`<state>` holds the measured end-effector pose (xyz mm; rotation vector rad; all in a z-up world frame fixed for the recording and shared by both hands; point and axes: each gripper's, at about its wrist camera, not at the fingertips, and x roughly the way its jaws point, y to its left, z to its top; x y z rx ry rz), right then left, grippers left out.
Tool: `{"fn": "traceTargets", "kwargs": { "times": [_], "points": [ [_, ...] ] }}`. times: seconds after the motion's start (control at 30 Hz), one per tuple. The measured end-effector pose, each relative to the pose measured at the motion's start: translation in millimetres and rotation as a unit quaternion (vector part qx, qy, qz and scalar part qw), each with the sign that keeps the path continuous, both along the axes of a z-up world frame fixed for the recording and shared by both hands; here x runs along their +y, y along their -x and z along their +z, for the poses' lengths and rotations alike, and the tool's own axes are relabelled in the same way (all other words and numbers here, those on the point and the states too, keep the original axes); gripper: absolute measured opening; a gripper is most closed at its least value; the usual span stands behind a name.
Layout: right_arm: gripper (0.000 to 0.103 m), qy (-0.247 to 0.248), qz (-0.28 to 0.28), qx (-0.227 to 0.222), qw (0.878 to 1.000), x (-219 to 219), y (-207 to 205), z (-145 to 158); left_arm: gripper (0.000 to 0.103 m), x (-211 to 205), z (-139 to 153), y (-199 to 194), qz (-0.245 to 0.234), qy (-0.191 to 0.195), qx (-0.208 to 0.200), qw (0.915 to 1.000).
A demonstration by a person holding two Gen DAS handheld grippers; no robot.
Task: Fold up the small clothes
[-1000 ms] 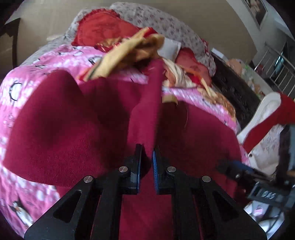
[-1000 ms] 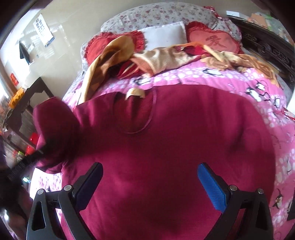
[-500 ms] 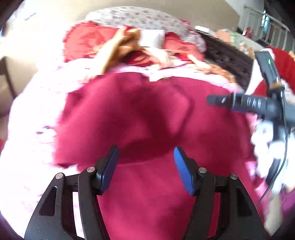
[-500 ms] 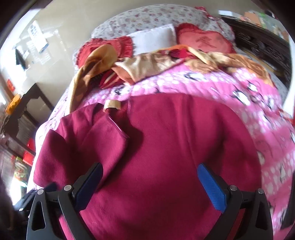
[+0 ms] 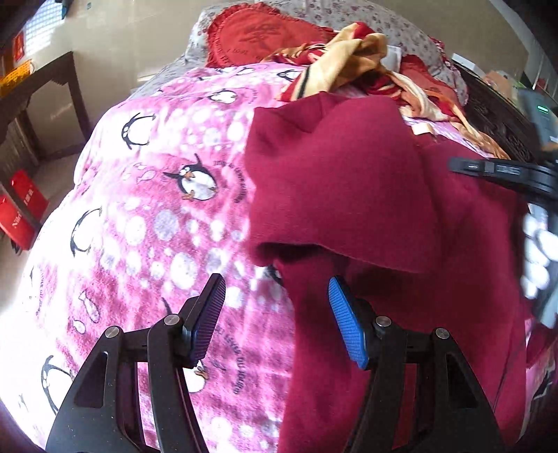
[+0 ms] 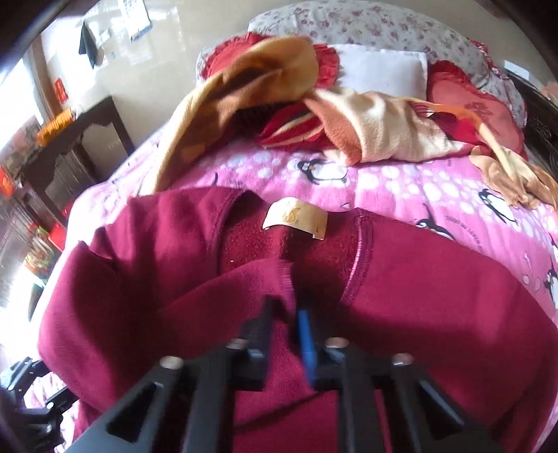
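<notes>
A maroon sweater lies flat on a pink penguin blanket, its left sleeve folded across the body. My left gripper is open just above the sweater's left edge, with blanket under one finger and maroon cloth under the other; nothing is pinched. In the right wrist view the sweater shows its neckline and a tan label. The jaws of my right gripper are closing, and they pinch a raised fold of maroon cloth just below the collar. The right gripper's body shows at the right edge of the left view.
A heap of yellow, cream and red clothes lies past the sweater, with red cushions and a floral pillow behind it. A dark wooden table and red boxes stand left of the bed. A dark bed frame runs along the right.
My left gripper let go of the sleeve, which now lies folded over the body, and moved to the sweater's left edge. My right gripper moved toward the collar and shut on a fold of cloth.
</notes>
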<state>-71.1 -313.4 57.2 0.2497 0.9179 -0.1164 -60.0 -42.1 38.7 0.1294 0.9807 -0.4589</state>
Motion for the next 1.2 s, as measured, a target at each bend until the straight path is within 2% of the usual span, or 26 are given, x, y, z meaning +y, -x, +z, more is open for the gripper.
{"fn": "traceTargets", "kwargs": {
  "times": [0.07,0.13,0.23,0.3,0.37,0.47,0.53,0.57,0.63,0.67,0.7,0.73,0.87,0.97,1.07,1.13,1.17,1.2],
  "points": [
    [0.004,-0.020,-0.004,-0.026,0.999,-6,20,16,0.062,7,-2,-3,0.010,0.003,0.007,0.9999],
    [0.004,-0.014,-0.018,-0.049,0.999,-13,48,33,0.062,11,-6,-7,0.020,0.007,0.014,0.9997],
    [0.004,-0.004,-0.064,-0.054,0.996,-36,88,45,0.062,13,-9,-10,0.029,0.013,0.022,0.9992],
    [0.004,-0.006,-0.097,-0.041,0.994,-50,105,42,0.062,11,-10,-11,0.029,0.010,0.023,0.9993],
    [0.004,0.013,-0.125,-0.005,0.992,-62,116,27,0.062,9,-12,-11,0.027,0.001,0.019,0.9994],
    [0.004,0.004,-0.159,0.050,0.986,-78,117,4,0.062,6,-11,-14,0.032,-0.001,0.024,0.9992],
    [0.006,0.001,-0.179,0.056,0.982,-86,120,3,0.062,9,-7,-15,0.036,0.003,0.023,0.9991],
    [0.009,-0.004,-0.181,0.046,0.982,-85,121,9,0.062,11,-6,-16,0.038,0.004,0.021,0.9990],
    [0.024,-0.007,-0.161,0.011,0.987,-71,117,26,0.062,14,-6,-19,0.044,0.004,0.019,0.9989],
    [0.045,-0.015,-0.134,-0.008,0.991,-60,111,34,0.062,15,-7,-20,0.046,0.003,0.021,0.9987],
    [0.060,-0.029,-0.096,-0.027,0.995,-46,102,42,0.062,17,-9,-21,0.049,0.004,0.024,0.9985],
    [0.061,-0.046,-0.056,-0.044,0.996,-30,93,47,0.062,19,-10,-22,0.053,0.006,0.026,0.9982],
    [0.061,-0.080,0.072,-0.062,0.992,36,39,56,0.062,25,-12,-23,0.060,0.016,0.027,0.9977],
    [0.061,-0.064,0.148,-0.065,0.985,91,-7,55,0.062,27,-12,-25,0.064,0.023,0.028,0.9973],
    [0.059,-0.051,0.196,-0.039,0.979,134,-49,38,0.062,29,-13,-27,0.065,0.029,0.028,0.9971],
    [0.040,-0.045,0.209,-0.011,0.977,152,-72,18,0.062,29,-13,-27,0.060,0.029,0.024,0.9975],
    [0.017,-0.042,0.217,0.007,0.975,159,-82,6,0.062,30,-13,-26,0.057,0.031,0.023,0.9977],
    [0.008,-0.032,0.220,0.025,0.975,163,-89,-5,0.062,33,-12,-26,0.054,0.035,0.023,0.9977]
  ]
}}
